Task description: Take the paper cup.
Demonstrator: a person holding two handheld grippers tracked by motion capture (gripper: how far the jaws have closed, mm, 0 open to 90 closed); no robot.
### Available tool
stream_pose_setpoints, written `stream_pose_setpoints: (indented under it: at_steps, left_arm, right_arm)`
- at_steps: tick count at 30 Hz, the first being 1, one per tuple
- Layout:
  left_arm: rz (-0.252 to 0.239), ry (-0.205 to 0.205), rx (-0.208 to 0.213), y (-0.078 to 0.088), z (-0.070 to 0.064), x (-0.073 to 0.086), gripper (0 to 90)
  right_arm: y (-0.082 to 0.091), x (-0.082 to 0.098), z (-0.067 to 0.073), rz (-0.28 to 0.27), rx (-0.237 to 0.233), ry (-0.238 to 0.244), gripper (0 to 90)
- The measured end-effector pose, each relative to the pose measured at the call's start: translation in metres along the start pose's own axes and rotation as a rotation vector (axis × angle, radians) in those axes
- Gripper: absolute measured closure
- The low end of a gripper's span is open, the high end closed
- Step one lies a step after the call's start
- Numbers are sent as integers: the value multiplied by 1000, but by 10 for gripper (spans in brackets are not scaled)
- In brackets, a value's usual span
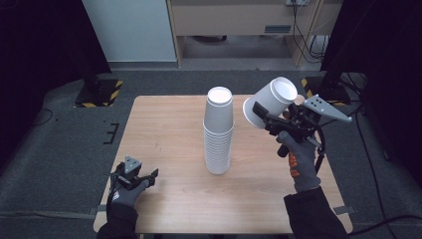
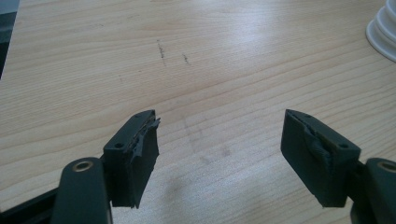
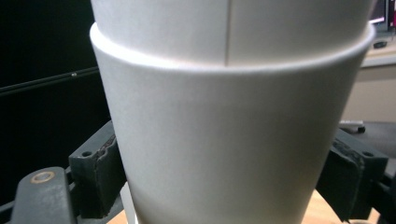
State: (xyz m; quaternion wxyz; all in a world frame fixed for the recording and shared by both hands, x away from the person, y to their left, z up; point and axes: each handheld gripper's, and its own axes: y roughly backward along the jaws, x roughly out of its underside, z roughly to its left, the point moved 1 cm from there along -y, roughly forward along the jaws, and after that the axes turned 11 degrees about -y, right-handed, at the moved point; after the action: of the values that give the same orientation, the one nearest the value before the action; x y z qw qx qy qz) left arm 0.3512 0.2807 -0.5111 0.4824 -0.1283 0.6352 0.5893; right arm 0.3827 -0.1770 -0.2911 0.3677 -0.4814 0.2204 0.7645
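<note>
A tall stack of upturned white paper cups [image 1: 218,132] stands mid-table on the wooden table [image 1: 164,124]; its bottom rims show in the left gripper view [image 2: 384,28]. My right gripper [image 1: 263,115] hangs in the air to the right of the stack's top, shut on a white paper cup [image 1: 271,102] that is tilted with its base up and away. In the right gripper view the pads [image 3: 100,172] press both sides of the cup [image 3: 224,130], and a second cup wall seems nested into it. My left gripper [image 1: 152,178] rests low at the table's near left corner, open [image 2: 219,140] over bare wood.
Grey carpet surrounds the table. Two black stands with yellow-black striped bases [image 1: 99,92] sit on the floor behind the far corners. Cables [image 1: 368,149] trail at the right. A pale cabinet [image 1: 234,20] stands at the back.
</note>
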Motion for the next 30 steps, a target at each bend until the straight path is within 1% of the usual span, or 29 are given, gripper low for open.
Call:
stream_pose_setpoints:
  at_steps: [1, 3, 4, 5, 6, 7, 9, 12, 16, 22, 25, 28, 30]
  left_arm:
    - [1, -6, 1, 0, 0, 0, 284]
    - [-5, -9, 0, 0, 0, 0, 288]
    - [-14, 1, 9, 1, -1, -1, 300]
    - [-21, 3, 10, 1, -1, -1, 303]
    - [-21, -6, 8, 1, -2, -2, 303]
    - [-21, -6, 8, 1, -2, -2, 304]
    - [-33, -13, 11, 1, -3, -3, 305]
    - [-40, -7, 16, 2, -4, -3, 308]
    - [-52, 4, 22, 2, -7, -5, 309]
    - [-70, 3, 31, 2, -10, -7, 303]
    - [-77, 2, 34, 1, -11, -8, 301]
    - [-100, 3, 44, 2, -13, -10, 311]
    - [-106, 2, 50, 2, -14, -10, 312]
  right_arm:
    - [4, 4, -5, 7, 9, -10, 152]
    - [9, 9, -10, 13, 15, -20, 152]
    - [11, 11, -12, 15, 17, -26, 152]
    - [13, 13, -15, 21, 19, -32, 152]
    - [15, 15, -17, 20, 22, -39, 152]
    - [15, 15, -17, 20, 22, -39, 152]
    - [21, 23, -24, 32, 30, -55, 152]
    - [26, 30, -31, 42, 39, -74, 152]
    - [32, 39, -39, 57, 60, -89, 152]
    - [39, 52, -49, 73, 76, -117, 152]
    - [40, 57, -52, 78, 81, -123, 152]
    - [43, 64, -56, 93, 85, -140, 151]
    - [44, 68, -59, 97, 88, -148, 151]
